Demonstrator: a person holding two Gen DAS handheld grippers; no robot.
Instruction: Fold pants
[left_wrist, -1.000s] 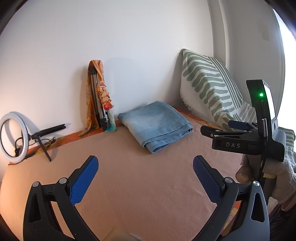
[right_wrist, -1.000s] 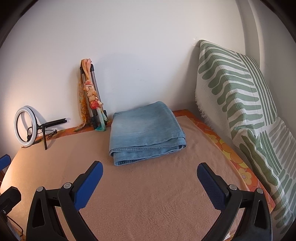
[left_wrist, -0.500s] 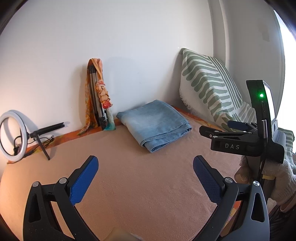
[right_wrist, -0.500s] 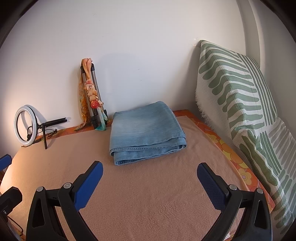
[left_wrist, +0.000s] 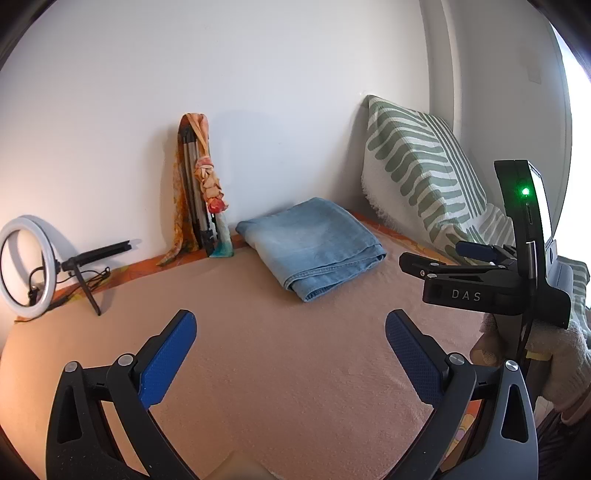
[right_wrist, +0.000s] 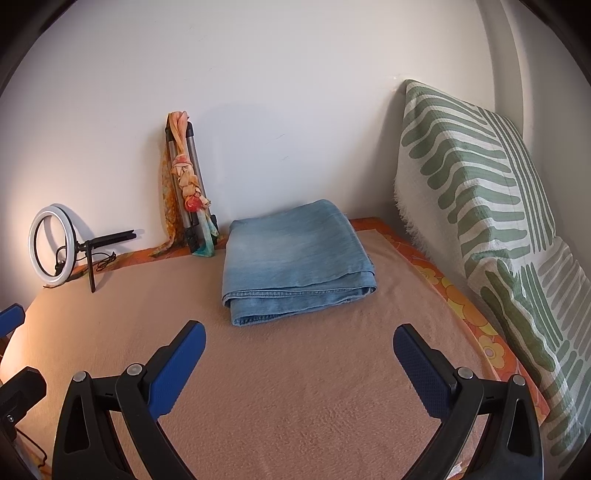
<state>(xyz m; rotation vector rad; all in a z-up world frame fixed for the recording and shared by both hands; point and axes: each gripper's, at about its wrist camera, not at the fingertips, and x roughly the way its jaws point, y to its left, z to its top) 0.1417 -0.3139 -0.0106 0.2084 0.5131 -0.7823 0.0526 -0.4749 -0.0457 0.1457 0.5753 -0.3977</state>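
Observation:
Light blue denim pants lie folded in a compact stack on the tan blanket, near the back wall; the left wrist view shows the pants too. My left gripper is open and holds nothing, well short of the pants. My right gripper is open too, its blue pads wide apart just in front of the stack's hem edge. The right gripper's body appears at the right of the left wrist view, held by a gloved hand.
A green-striped cushion leans along the right side. A folded tripod wrapped in an orange scarf stands against the wall, left of the pants. A ring light on a small stand sits at the far left. An orange floral sheet edges the blanket.
The left wrist view has shifted slightly, so the pants and tripod sit a little further left. Both grippers stay open and the pants have not moved.

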